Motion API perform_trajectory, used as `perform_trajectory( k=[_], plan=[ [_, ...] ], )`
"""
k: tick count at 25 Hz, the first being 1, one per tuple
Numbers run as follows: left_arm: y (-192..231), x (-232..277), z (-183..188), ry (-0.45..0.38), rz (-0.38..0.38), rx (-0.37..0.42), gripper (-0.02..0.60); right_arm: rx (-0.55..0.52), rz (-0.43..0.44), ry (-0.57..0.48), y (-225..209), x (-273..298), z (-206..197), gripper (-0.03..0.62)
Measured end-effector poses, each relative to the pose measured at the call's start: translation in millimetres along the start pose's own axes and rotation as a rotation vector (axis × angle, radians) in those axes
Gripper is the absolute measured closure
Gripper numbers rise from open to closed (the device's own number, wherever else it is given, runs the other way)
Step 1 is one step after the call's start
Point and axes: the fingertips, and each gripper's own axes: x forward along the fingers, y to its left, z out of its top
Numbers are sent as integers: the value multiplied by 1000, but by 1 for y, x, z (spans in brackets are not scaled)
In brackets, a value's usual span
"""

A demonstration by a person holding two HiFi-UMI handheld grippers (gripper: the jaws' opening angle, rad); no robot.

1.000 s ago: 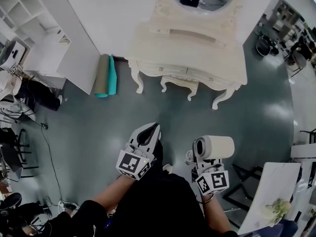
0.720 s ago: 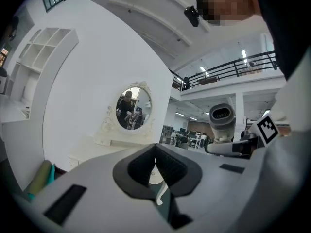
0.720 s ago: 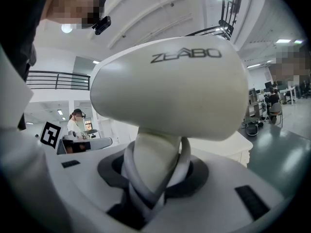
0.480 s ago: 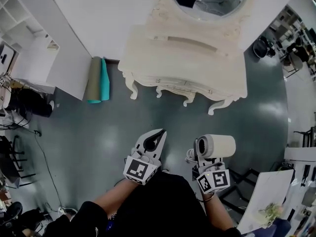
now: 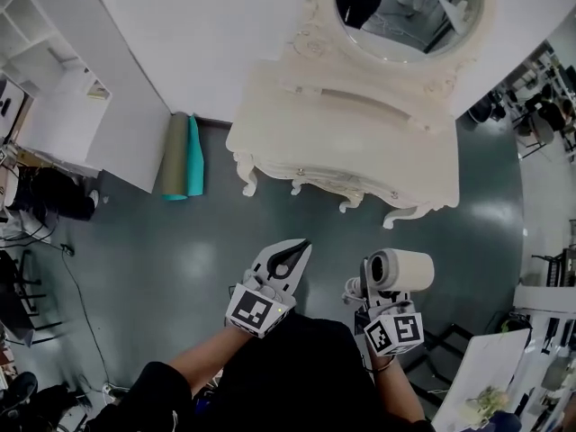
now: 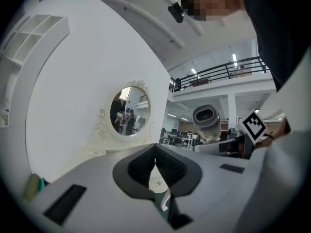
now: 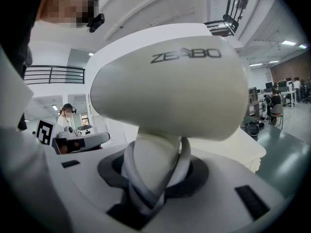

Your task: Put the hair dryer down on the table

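White hair dryer [image 5: 402,269] handle sits clamped between my right gripper's [image 5: 376,293] jaws, its barrel above them, over the grey floor [image 5: 162,259] and short of the cream dressing table [image 5: 342,133]. My left gripper [image 5: 298,249], just beside, has jaws pressed together, empty.

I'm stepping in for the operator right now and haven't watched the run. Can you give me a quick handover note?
Right gripper: shut on the handle of the white hair dryer, with the cord looped round the handle.
Left gripper: jaws together, nothing between them.
Dressing table: ahead under the mirror, across a stretch of floor. The dryer is held over the floor, short of the table.
Done: dryer is in hand.
Left: close the gap, set the dryer on the tabletop, open the right jaws, pull back.
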Motion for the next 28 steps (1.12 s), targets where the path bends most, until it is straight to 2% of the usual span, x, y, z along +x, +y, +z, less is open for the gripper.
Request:
perform_trajectory(
  k=[3,9,13,18,24,28],
  plan=[
    [12,5,-3,19,-23,6,568,7,-17,10,0,14,2,431],
    [35,17,2,15,-3,-2,568,19,-24,44,-4,38,0,431],
    [49,36,7,30,5,40,568,40,-2,67,-12,58,0,430],
    [81,57,20,31,68,73,568,51,35,68,-26,87,6,430],
    [114,94,34,13,154,82,568,53,52,59,-67,127,21,431],
    [127,132,42,7,167,82,568,48,64,73,-93,159,34,431]
  ],
)
